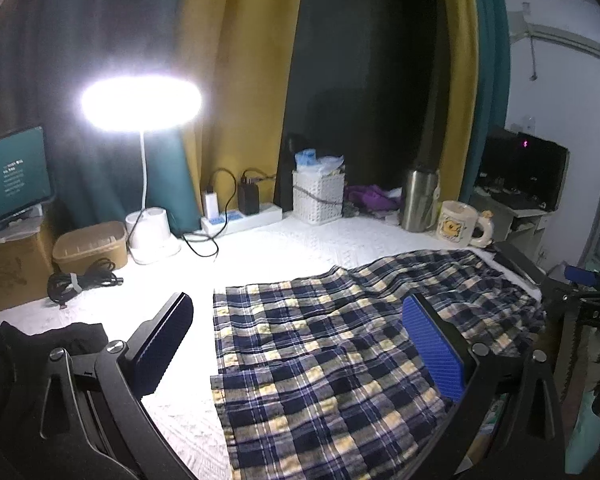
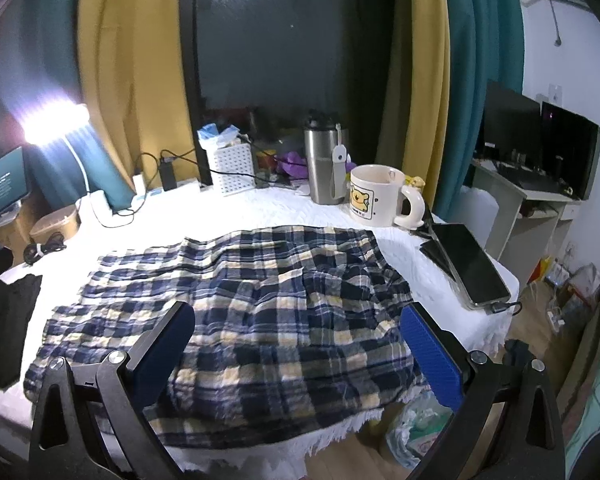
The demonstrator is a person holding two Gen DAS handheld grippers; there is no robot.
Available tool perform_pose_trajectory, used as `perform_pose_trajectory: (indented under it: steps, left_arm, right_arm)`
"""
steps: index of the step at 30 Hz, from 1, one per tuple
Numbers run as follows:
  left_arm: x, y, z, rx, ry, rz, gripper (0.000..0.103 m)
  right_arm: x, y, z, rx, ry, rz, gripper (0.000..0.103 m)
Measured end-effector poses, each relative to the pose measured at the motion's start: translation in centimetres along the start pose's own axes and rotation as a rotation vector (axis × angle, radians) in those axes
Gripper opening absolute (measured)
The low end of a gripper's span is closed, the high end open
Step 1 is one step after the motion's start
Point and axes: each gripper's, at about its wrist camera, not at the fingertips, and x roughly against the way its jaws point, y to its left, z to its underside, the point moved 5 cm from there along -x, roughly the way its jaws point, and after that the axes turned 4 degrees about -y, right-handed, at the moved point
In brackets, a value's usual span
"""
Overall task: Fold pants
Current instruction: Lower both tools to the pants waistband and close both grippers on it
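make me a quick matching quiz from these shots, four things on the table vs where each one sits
Things:
1. plaid pants
2. phone
3. desk lamp
4. bear mug

Places:
a. far left, lit
b. right edge of the table
c. spread across the middle
d. beside the steel tumbler

Pairs: 1-c, 2-b, 3-a, 4-d

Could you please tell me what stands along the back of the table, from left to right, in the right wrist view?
Desk lamp → black charger → white basket → steel tumbler → bear mug → phone, nearer, at the right edge.
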Motion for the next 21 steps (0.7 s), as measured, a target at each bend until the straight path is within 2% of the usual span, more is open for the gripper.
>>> perform_pose_trajectory:
  steps: [21]
  left_arm:
    - [-11.8,2.7,0.4,0.084,0.235,-0.085,0.103]
  right_arm:
    - [-12.4,-3.6,-4.2,0.021,0.106,0.001,0.103]
